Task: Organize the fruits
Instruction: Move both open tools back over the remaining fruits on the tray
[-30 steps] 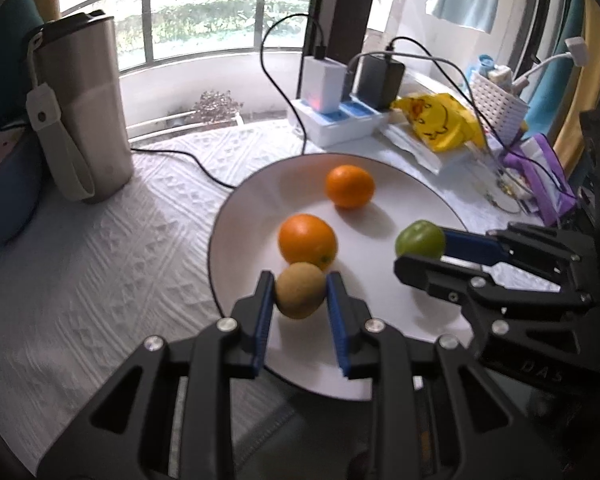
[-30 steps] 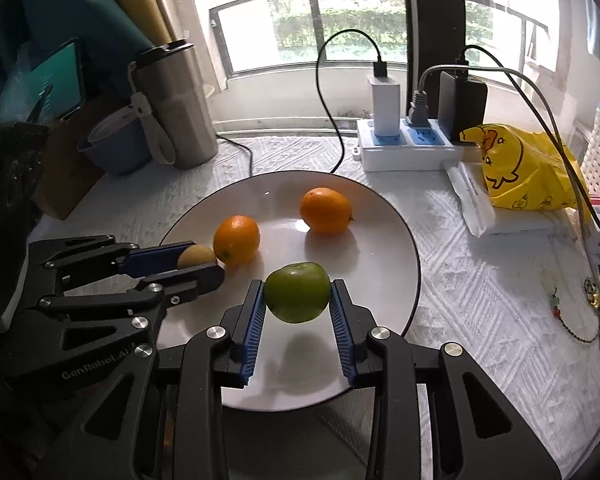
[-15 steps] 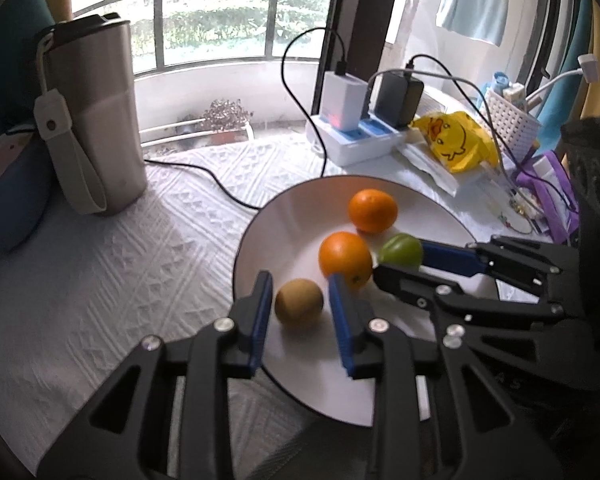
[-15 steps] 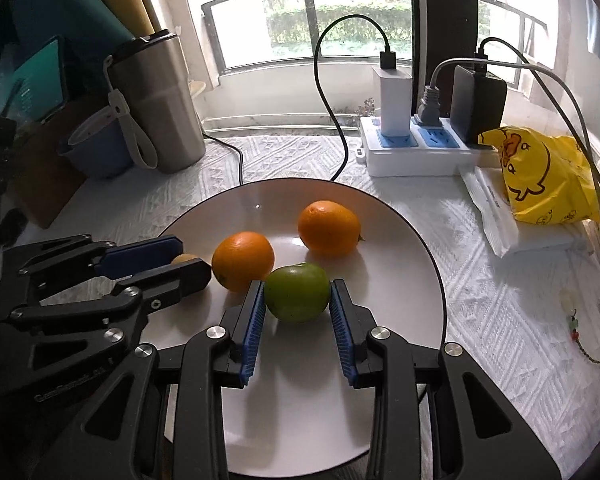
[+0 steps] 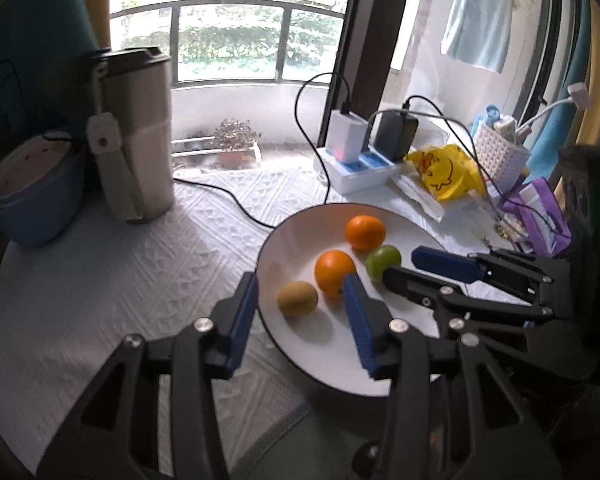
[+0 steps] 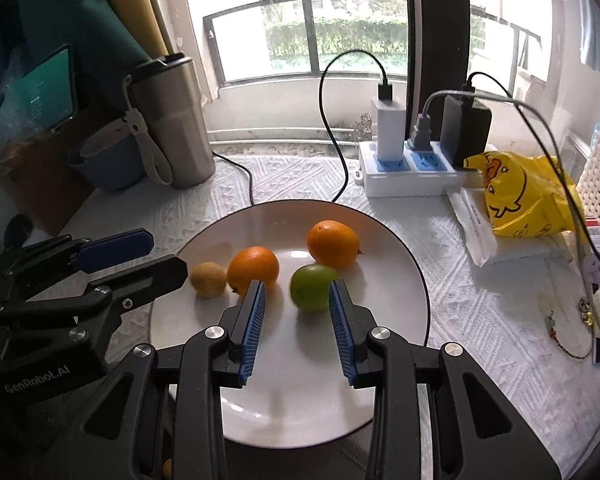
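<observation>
A white plate (image 5: pixel 316 344) (image 6: pixel 300 384) holds two oranges (image 5: pixel 335 273) (image 5: pixel 365 232), a brown kiwi (image 5: pixel 297 298) (image 6: pixel 208 279) and a green fruit (image 5: pixel 383 261) (image 6: pixel 313 287). My left gripper (image 5: pixel 300 278) (image 6: pixel 167 254) is opening. The kiwi rests on the plate between its blue pads with a gap on both sides. My right gripper (image 6: pixel 298 282) (image 5: pixel 399 264) hovers over the plate. The green fruit sits at its fingertips, close to the right pad and clear of the left one.
A steel tumbler (image 5: pixel 134 136) and a blue bowl (image 5: pixel 32 196) stand at the back left. A power strip (image 6: pixel 412 172) with chargers and a black cable (image 5: pixel 236 204) lie behind the plate. A yellow bag (image 6: pixel 516 196) and a white basket (image 5: pixel 500 156) sit to the right.
The left jaws let go of the kiwi, spread and drew back and up. The green fruit went from hanging in the right jaws to lying on the plate by the oranges.
</observation>
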